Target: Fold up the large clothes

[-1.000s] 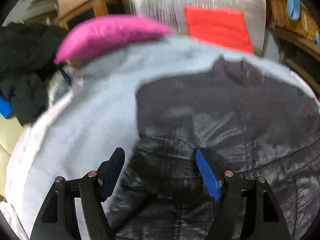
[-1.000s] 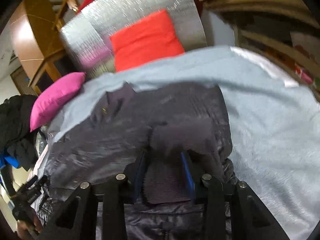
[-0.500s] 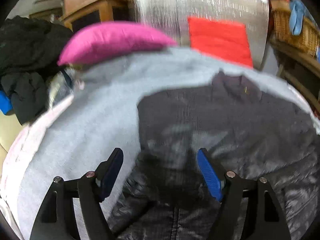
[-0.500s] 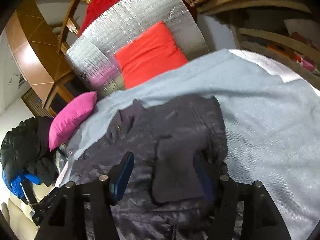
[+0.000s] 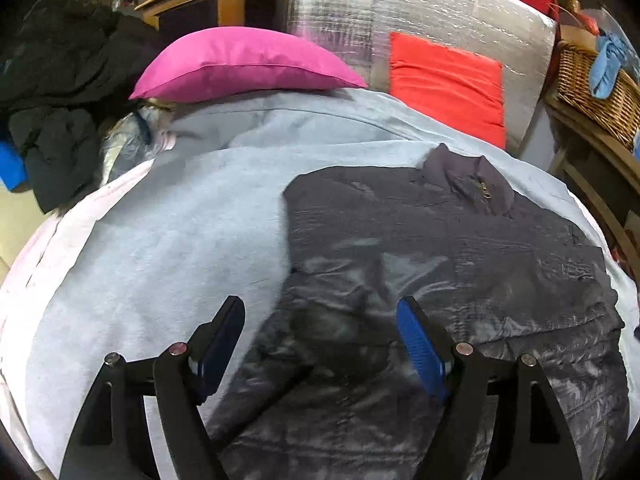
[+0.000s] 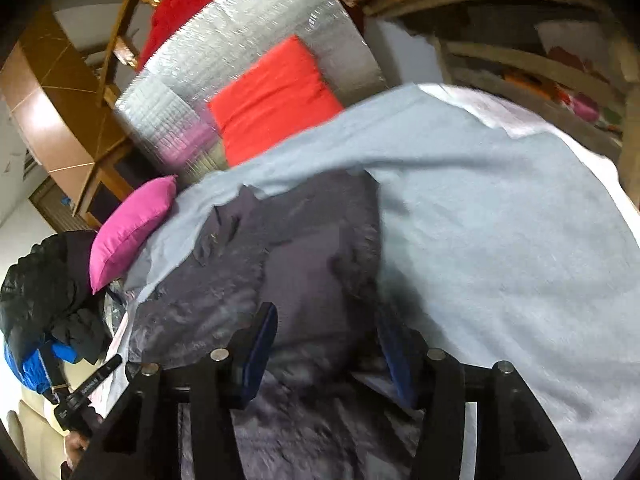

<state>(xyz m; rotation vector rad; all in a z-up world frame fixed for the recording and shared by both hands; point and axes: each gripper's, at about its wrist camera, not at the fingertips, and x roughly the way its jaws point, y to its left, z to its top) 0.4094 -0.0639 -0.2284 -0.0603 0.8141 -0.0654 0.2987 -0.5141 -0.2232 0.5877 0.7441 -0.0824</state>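
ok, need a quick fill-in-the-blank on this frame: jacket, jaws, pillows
1. The dark jacket lies on a light ___ blanket.
2. The jaws of the left gripper and the right gripper are both ___.
3. The pillow at the blanket's far left edge is ___.
4. The cushion leaning on the silver quilted panel is ___.

Missing words: blue; open; pink; red

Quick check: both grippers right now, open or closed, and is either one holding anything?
Left gripper: open, holding nothing, over the jacket.
Right gripper: open, holding nothing, over the jacket's folded sleeve.
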